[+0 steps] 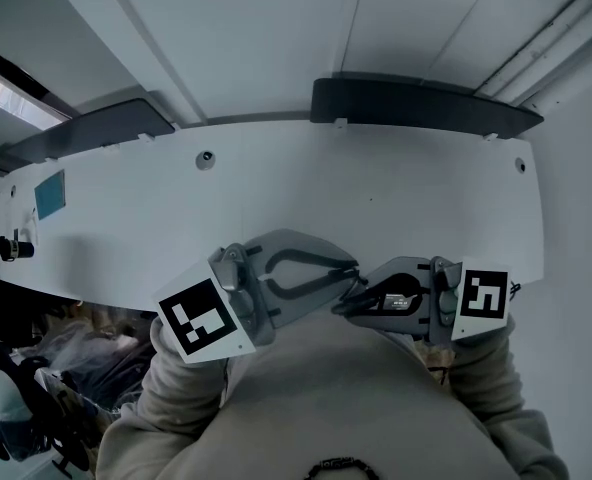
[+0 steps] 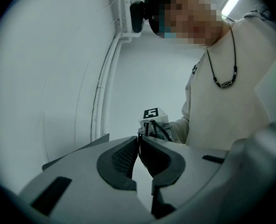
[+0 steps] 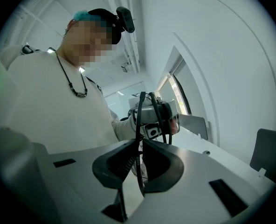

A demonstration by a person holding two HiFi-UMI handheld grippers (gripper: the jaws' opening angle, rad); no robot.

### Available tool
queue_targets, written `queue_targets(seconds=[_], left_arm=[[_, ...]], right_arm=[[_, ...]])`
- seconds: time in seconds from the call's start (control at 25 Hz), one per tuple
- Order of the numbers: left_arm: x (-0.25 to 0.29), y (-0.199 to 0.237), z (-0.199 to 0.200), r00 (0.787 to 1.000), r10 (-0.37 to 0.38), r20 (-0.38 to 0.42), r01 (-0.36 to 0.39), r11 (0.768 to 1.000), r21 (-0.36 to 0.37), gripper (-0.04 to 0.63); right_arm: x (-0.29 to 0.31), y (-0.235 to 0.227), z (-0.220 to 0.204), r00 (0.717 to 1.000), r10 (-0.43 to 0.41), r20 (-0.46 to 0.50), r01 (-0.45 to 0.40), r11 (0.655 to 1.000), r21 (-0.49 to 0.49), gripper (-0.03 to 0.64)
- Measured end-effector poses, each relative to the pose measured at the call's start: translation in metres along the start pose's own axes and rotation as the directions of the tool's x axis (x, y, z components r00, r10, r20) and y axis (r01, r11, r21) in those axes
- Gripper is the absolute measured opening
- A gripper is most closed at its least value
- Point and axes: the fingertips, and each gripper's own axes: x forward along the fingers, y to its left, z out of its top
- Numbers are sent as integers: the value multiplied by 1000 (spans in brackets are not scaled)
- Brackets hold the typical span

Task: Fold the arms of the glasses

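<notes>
Black thin-framed glasses (image 3: 139, 110) hang in the air between my two grippers, close to the person's chest. My right gripper (image 3: 140, 146) is shut on a thin black part of the frame, which runs up out of its pads. Beyond it, the rims loop in front of the left gripper's body. In the left gripper view my left gripper (image 2: 138, 143) is shut on another thin black piece of the glasses (image 2: 155, 130), whose wires run on toward the right gripper's marker cube (image 2: 150, 113). In the head view both grippers (image 1: 348, 273) (image 1: 342, 306) meet tip to tip above the person's torso, hiding most of the glasses.
A long white table (image 1: 376, 198) stretches ahead. Two dark chair backs (image 1: 416, 103) (image 1: 106, 128) stand at its far edge. A blue patch (image 1: 49, 193) and a black knob (image 1: 14, 248) sit at its left end. Clutter (image 1: 66, 358) lies on the floor at lower left.
</notes>
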Motion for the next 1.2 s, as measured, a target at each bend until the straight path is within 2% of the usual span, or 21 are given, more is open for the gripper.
queue_targets(seconds=[0.16, 0.32, 0.48, 0.6, 0.68, 0.84, 1.04, 1.2], left_arm=[[0, -5, -1, 1000, -5, -18, 6, 999, 36, 20], [0, -9, 0, 1000, -28, 0, 28, 998, 49, 20], [-5, -11, -4, 997, -60, 38, 60, 998, 13, 20], [-9, -12, -2, 993, -66, 101, 69, 997, -29, 20], [-9, -17, 1, 989, -79, 127, 83, 996, -26, 25], [-9, -24, 1, 988, -108, 109, 110, 994, -5, 29], [-7, -25, -1, 988, -113, 103, 113, 994, -1, 29], [-8, -19, 3, 990, -71, 126, 74, 997, -20, 30]], right_arm=[[-1, 2, -5, 1000, 6, -13, -6, 1000, 9, 57], [-1, 6, -4, 1000, 23, 0, -23, 1000, 7, 57], [-1, 8, -3, 999, 35, 13, -35, 999, 16, 57], [0, 9, -3, 999, 43, 24, -43, 999, 26, 57], [2, 9, -4, 999, 39, 26, -40, 999, 35, 57], [5, 9, -6, 999, 32, 20, -33, 999, 42, 57], [4, 11, -7, 999, 39, 18, -40, 999, 36, 57], [5, 13, 1, 999, 35, 38, -37, 999, 30, 57]])
